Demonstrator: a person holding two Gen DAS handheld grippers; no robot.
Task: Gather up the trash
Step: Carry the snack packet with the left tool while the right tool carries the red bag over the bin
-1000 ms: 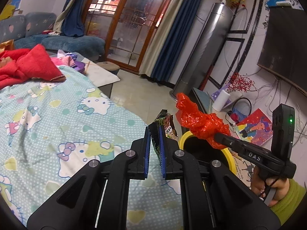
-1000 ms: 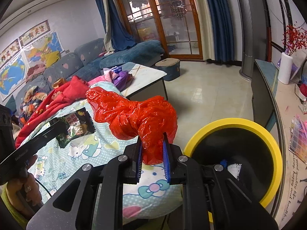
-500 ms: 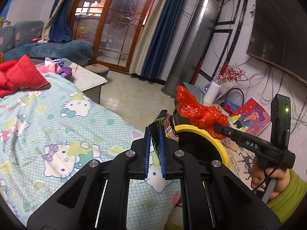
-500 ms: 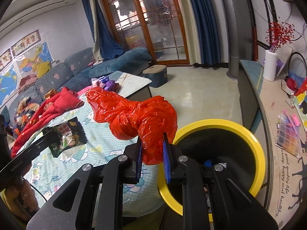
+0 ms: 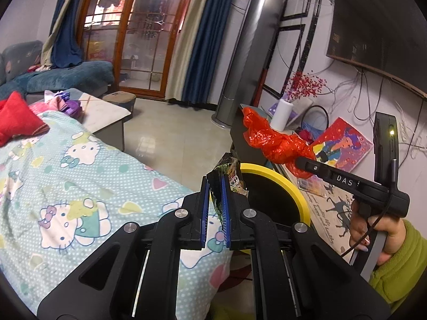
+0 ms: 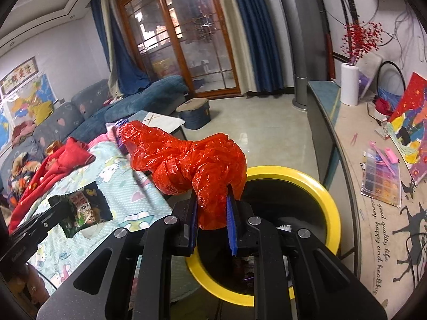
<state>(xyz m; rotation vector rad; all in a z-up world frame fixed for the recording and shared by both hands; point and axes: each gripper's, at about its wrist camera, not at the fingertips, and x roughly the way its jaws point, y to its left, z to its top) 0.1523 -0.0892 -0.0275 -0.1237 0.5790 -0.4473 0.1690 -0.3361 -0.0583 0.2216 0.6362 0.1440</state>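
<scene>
A dark printed snack wrapper (image 5: 226, 173) stands pinched between the blue pads of my left gripper (image 5: 214, 200), which is shut on it at the near rim of the yellow-rimmed black trash bin (image 5: 280, 181). From the right wrist view the same wrapper (image 6: 85, 208) hangs over the bedspread, left of the bin. My right gripper (image 6: 212, 213) is shut on a crumpled red plastic bag (image 6: 186, 160) held over the bin's (image 6: 320, 189) open mouth. In the left wrist view the red bag (image 5: 275, 144) sticks out from the right gripper's fingers above the bin's far side.
A bed with a cat-print cover (image 5: 66, 186) lies left of the bin. A low cabinet (image 6: 344, 144) with a white vase (image 6: 349, 84), paintings and a bead box stands on the right. Trash lies inside the bin. A person's hand in a green sleeve (image 5: 395, 261) holds the right gripper.
Both grippers have moved sideways from over the bed toward the bin, each keeping its grip. The red bag now hangs over the bin's opening and the wrapper is at its rim.
</scene>
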